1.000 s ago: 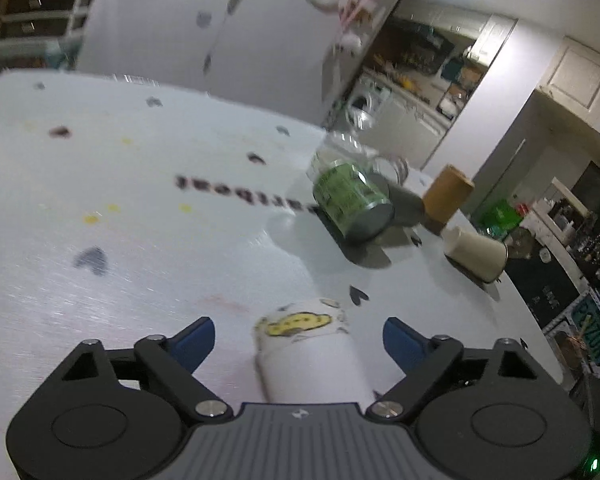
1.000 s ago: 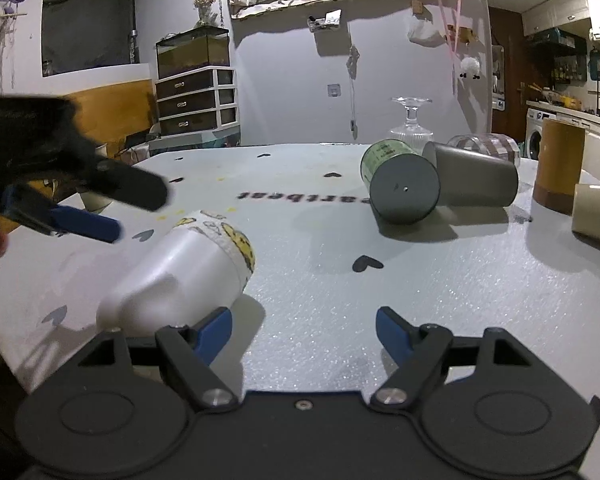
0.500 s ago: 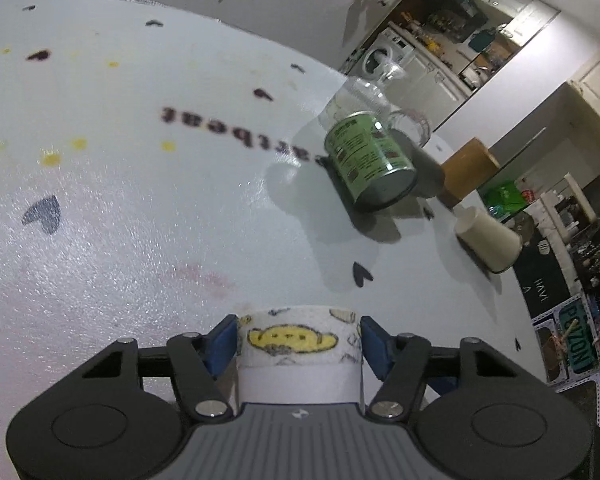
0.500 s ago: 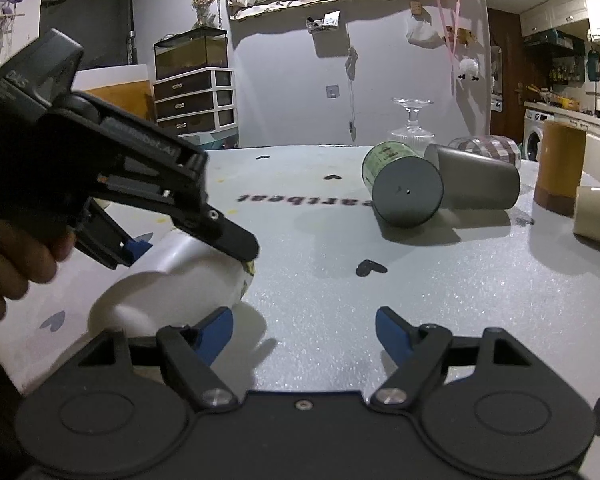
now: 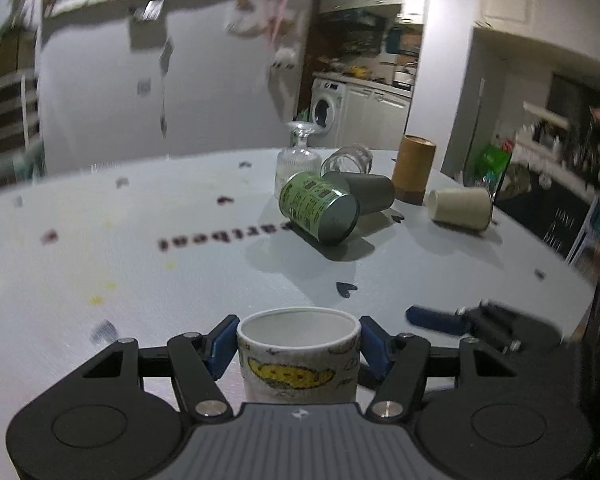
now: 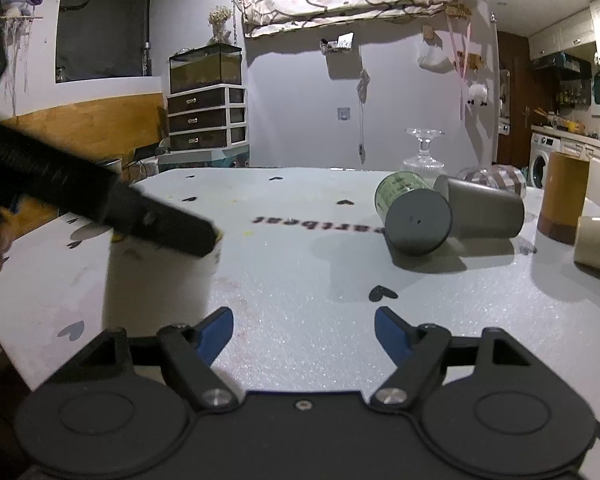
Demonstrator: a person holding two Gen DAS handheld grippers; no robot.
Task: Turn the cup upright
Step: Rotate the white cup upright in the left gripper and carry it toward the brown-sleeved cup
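A white paper cup (image 5: 298, 354) with a yellow cartoon print stands upright, mouth up, between the blue pads of my left gripper (image 5: 299, 342), which is shut on its sides near the rim. In the right wrist view the same cup (image 6: 156, 284) stands on the white table (image 6: 300, 264) at the left, with the left gripper's black finger across its top. My right gripper (image 6: 303, 330) is open and empty, low over the table's near edge, to the right of the cup.
Further back on the table lie a green can (image 5: 320, 210), a grey cup (image 5: 370, 196), a clear jar (image 5: 350, 160) and a beige cup (image 5: 460, 208), all on their sides. A brown cylinder (image 5: 414, 168) and a glass stand (image 5: 298, 156) are upright.
The left gripper closed on the white cup lying on its side and turned it upright, so its mouth now faces up. The right gripper has stayed still and open.
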